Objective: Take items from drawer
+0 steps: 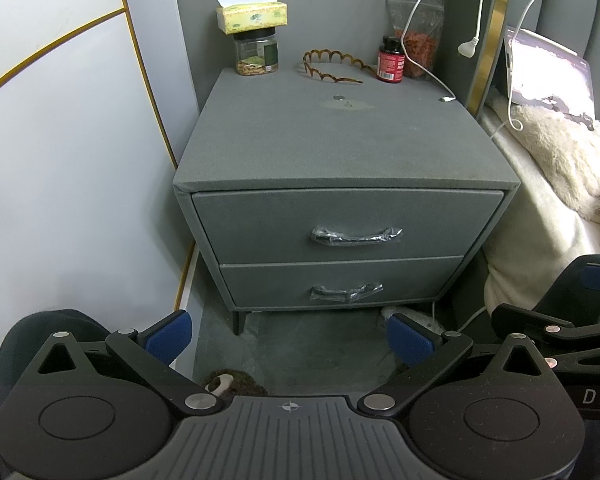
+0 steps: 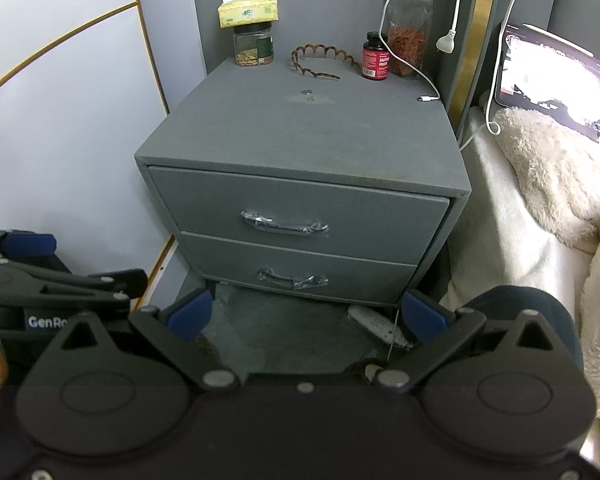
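Observation:
A grey fabric nightstand [image 1: 340,148] [image 2: 300,140] has two drawers, both closed. The top drawer [image 1: 348,224] [image 2: 300,220] and the bottom drawer [image 1: 340,284] [image 2: 300,272] each carry a handle wrapped in plastic film [image 1: 356,236] [image 2: 285,224]. My left gripper [image 1: 290,338] is open, low in front of the nightstand and well short of it, holding nothing. My right gripper [image 2: 306,316] is also open and empty, hanging near the floor below the bottom drawer. Whatever is inside the drawers is hidden.
On the nightstand sit a tissue box on a jar [image 1: 256,36], a hair band [image 1: 332,66], a red bottle [image 1: 391,60], a snack bag [image 1: 418,40] and a white cable [image 1: 446,99]. A bed with fluffy blankets [image 2: 540,184] is on the right, a wall panel [image 1: 60,140] on the left.

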A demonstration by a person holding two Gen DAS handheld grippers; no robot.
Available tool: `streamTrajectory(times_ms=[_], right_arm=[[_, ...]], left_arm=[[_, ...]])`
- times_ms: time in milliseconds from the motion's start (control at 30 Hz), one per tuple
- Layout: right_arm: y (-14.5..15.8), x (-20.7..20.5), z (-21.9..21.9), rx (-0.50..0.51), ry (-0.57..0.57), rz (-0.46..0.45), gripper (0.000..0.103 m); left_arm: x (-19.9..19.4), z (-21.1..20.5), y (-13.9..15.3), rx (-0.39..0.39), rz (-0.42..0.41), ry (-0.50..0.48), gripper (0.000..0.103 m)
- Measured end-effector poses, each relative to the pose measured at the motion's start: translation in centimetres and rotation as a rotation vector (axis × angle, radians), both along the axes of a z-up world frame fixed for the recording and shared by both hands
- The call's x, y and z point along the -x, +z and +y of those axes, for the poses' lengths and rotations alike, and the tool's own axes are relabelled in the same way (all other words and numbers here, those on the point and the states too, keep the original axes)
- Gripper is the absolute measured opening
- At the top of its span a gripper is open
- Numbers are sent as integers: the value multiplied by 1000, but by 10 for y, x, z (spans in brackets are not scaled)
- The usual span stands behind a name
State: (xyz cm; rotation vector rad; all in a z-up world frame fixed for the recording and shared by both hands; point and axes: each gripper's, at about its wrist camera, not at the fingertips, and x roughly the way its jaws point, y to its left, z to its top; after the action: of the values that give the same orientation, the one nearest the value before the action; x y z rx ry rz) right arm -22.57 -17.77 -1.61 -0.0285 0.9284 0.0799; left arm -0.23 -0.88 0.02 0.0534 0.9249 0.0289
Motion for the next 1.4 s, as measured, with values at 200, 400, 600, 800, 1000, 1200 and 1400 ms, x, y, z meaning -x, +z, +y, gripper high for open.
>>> streamTrajectory(times_ms=[200, 400, 600, 800, 1000, 1200, 1400], right_arm=[[0, -1, 0, 0, 1, 1, 103], [0, -1, 0, 1, 2, 2, 103], [0, -1, 0, 1, 3, 3, 103], [0, -2, 0, 0, 4, 4, 103], [0, -1, 0, -2, 6, 2, 103], [0, -1, 0, 4, 6, 2, 103], [0, 0, 1, 7, 9, -3, 103]], left_arm=[[-1, 1, 0, 2, 0, 0, 103], [-1, 1, 0, 2, 1, 0, 103], [-1, 1, 0, 4, 4, 0, 103], [-2, 0, 0, 2, 6, 0, 103], [-1, -1, 1, 2, 3, 0, 103], [-1, 0, 0, 5, 6, 2, 103], [-1, 2, 1, 10, 6, 3, 103]])
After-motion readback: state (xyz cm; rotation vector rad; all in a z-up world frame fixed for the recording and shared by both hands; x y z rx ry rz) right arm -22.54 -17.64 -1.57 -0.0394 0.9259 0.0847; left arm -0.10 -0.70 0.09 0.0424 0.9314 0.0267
